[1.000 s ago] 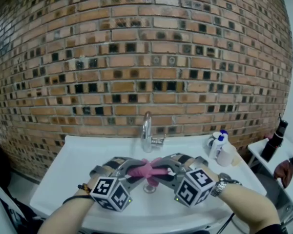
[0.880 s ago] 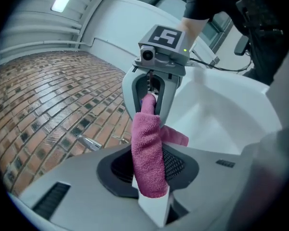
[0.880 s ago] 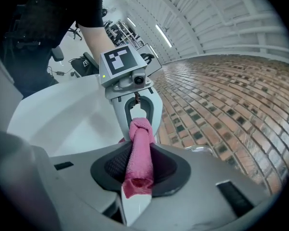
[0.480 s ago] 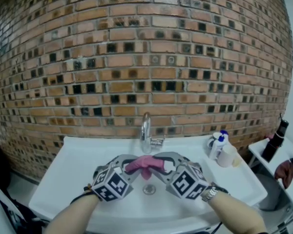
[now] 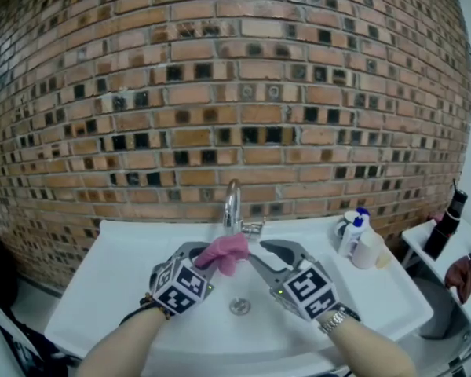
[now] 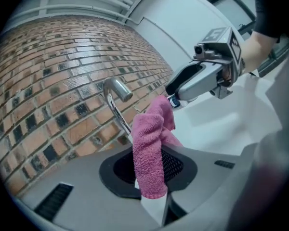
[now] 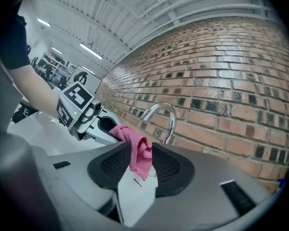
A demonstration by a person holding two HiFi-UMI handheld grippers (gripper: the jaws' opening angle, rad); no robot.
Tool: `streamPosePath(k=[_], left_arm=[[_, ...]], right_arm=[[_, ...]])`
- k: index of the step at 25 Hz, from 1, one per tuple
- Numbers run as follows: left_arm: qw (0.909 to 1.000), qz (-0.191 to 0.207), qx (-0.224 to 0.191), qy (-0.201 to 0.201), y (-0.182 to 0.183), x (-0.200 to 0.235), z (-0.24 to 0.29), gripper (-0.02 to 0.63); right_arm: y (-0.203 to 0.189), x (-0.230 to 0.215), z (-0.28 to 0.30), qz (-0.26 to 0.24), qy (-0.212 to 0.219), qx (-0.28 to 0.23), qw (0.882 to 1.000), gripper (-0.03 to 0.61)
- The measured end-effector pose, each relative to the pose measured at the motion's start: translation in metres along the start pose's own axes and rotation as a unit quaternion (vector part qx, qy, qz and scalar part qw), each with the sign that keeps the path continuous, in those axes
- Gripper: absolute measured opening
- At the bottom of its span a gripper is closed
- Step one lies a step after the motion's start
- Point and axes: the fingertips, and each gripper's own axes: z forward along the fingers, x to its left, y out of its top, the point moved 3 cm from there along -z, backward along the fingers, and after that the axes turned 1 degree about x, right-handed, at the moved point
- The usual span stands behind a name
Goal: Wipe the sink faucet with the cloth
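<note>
Brick-backed sink (image 5: 102, 273), left tool (image 5: 202, 256) clenching pink cloth (image 5: 224, 251) at faucet (image 5: 232, 206), right tool (image 5: 268, 254) opening empty beside cloth

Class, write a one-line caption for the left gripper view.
Left hand-held gripper pinches a pink cloth in front of the faucet and brick wall.

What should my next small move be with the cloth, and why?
Probably ease the cloth forward onto the faucet. The left hand-held gripper is shut on the cloth, which hangs just short of the faucet, and no wiping contact shows yet.
</note>
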Motion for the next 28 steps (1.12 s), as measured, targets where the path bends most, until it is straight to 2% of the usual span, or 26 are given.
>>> streamPosePath(k=[6,11,18,24,28], left_arm=[[0.9968,-0.060,0.034,0.041,-0.019,0.020,0.016,0.080],[0.9897,-0.098,0.070,0.078,-0.037,0.037,0.024,0.080],[0.9807,-0.126,0.104,0.108,-0.049,0.051,0.038,0.078],[0.9717,-0.145,0.140,0.123,-0.055,0.059,0.050,0.078],[0.9683,-0.157,0.147,0.127,-0.053,0.063,0.059,0.078]], right_arm=[[-0.005,-0.010,0.001,0.051,-0.033,-0.007,0.998,0.149],[-0.020,-0.016,0.008,0.068,-0.036,-0.012,0.997,0.147],[-0.015,-0.011,0.008,0.089,-0.032,-0.025,0.995,0.146],[-0.013,-0.003,0.007,0.080,-0.023,-0.028,0.996,0.146],[-0.017,0.002,0.007,0.080,-0.017,-0.021,0.996,0.146]])
